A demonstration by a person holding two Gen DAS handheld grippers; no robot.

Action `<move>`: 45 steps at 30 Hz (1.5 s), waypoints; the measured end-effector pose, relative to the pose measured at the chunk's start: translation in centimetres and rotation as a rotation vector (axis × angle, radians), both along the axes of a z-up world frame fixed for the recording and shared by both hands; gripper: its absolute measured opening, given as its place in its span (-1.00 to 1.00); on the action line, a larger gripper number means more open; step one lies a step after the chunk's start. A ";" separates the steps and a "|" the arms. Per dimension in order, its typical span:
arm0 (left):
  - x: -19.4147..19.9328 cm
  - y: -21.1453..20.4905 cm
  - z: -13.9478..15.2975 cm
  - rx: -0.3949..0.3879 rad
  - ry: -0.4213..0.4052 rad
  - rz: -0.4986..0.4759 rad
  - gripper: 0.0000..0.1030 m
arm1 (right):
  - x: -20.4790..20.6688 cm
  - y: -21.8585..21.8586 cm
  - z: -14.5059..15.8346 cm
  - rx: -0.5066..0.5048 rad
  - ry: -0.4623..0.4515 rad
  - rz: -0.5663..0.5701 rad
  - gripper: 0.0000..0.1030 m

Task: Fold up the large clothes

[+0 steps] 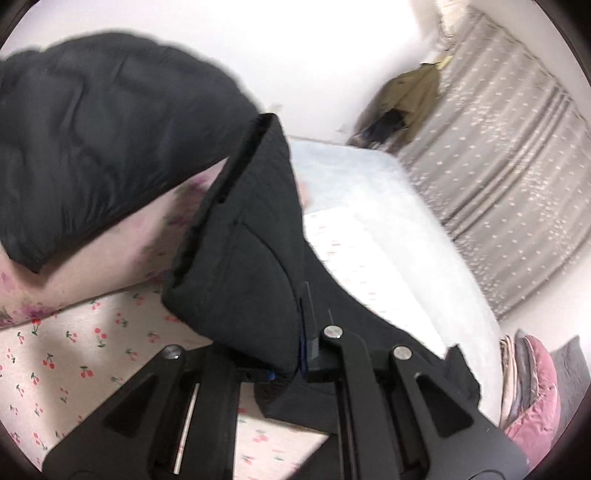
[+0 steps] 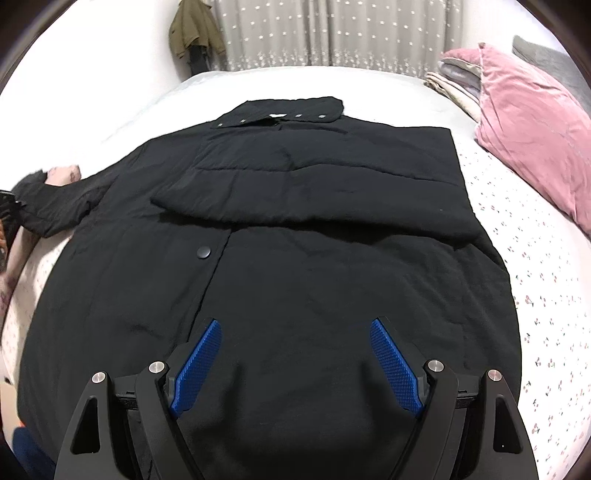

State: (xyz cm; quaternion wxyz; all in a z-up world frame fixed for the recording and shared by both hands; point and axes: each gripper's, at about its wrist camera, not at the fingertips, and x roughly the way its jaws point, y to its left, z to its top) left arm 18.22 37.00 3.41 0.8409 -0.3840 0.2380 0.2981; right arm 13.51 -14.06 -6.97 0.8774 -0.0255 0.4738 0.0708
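A large black padded coat (image 2: 288, 229) lies spread on the bed, collar at the far end, its right sleeve folded across the chest. Its left sleeve (image 2: 55, 206) stretches out to the left. My right gripper (image 2: 295, 354) is open with blue pads (image 2: 395, 369), hovering just above the coat's lower hem, holding nothing. In the left wrist view my left gripper (image 1: 306, 354) is shut on the black sleeve cuff (image 1: 251, 258), lifted above the sheet; the pads are mostly hidden by fabric. More of the black coat (image 1: 92, 140) bulges at upper left.
The bed has a white sheet with a cherry print (image 2: 546, 295). A pink pillow (image 2: 532, 122) and folded blankets (image 2: 450, 85) lie at the far right. A grey starred curtain (image 2: 332, 33) and a hanging olive garment (image 2: 192, 33) stand behind the bed.
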 end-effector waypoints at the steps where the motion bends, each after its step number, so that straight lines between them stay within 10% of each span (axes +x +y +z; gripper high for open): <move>1: 0.2 -1.1 1.3 0.014 -0.023 -0.023 -0.81 | 0.0 -0.2 0.3 0.009 -0.004 -0.002 0.64; 13: 7.8 -22.8 10.2 0.160 -0.175 -0.478 -0.80 | 0.5 -3.2 1.5 0.034 -0.013 -0.084 0.64; 17: 10.6 -31.6 6.6 0.141 -0.117 -0.653 -0.72 | 0.7 -4.8 1.8 0.045 -0.017 -0.128 0.64; 21: 13.6 -39.8 -2.3 -0.014 0.064 -0.953 0.15 | 1.1 -6.1 1.8 0.068 -0.008 -0.157 0.64; 24: 14.0 -42.1 -7.9 -0.125 0.225 -1.002 0.15 | 1.7 -7.1 1.0 0.066 0.031 -0.188 0.64; 29: 12.2 -39.2 -9.5 -0.183 0.265 -0.932 0.15 | 2.4 -9.0 0.0 0.170 0.116 -0.245 0.64; 35: 9.2 -33.6 -6.4 -0.025 0.265 -0.818 0.27 | 2.2 -8.8 0.0 0.172 0.106 -0.238 0.64; 45: 0.3 -19.3 -5.6 0.015 0.355 -0.584 0.30 | 2.3 -11.0 1.2 0.135 0.039 -0.288 0.64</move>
